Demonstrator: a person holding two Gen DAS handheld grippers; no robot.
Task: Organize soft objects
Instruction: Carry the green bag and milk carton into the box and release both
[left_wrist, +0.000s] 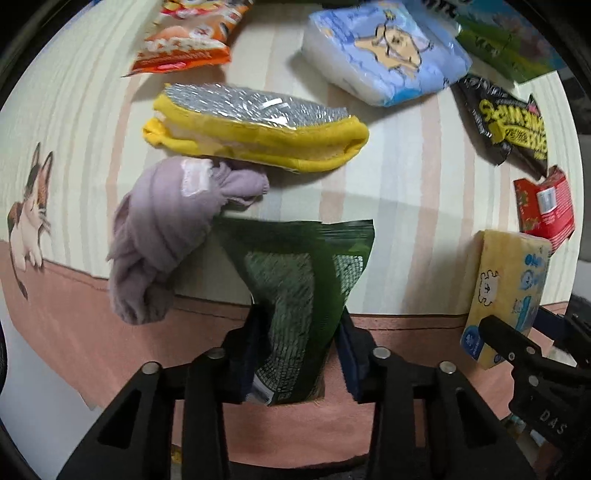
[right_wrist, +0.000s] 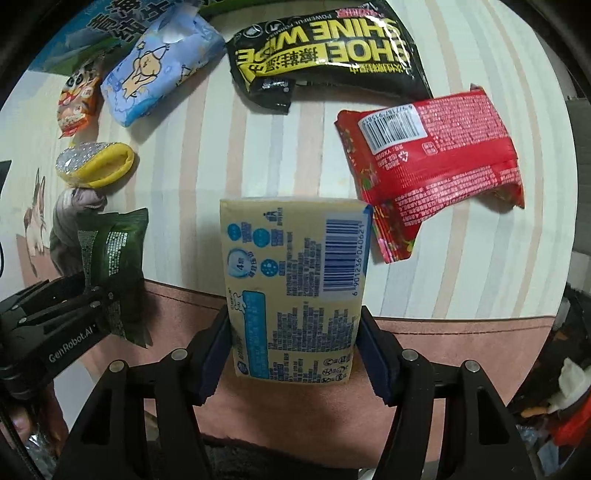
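Observation:
My left gripper (left_wrist: 301, 332) points down and is shut on a dark green packet (left_wrist: 303, 280), whose lower part is pinched between the blue pads. The same gripper (right_wrist: 107, 295) and green packet (right_wrist: 114, 254) appear at the left of the right wrist view. My right gripper (right_wrist: 293, 332) is shut on a pale yellow tissue pack (right_wrist: 291, 288), held upright above the cloth's pink border. That yellow pack (left_wrist: 506, 280) also shows in the left wrist view. A crumpled lilac sock (left_wrist: 162, 229) lies just left of the green packet.
On the striped tablecloth (right_wrist: 288, 147) lie a yellow sponge with a silver scourer (left_wrist: 255, 125), a blue tissue pack (left_wrist: 384, 48), an orange snack bag (left_wrist: 184, 37), a black shoe-wipe pack (right_wrist: 321, 48) and a red packet (right_wrist: 432, 158). Clutter shows past the table's right edge.

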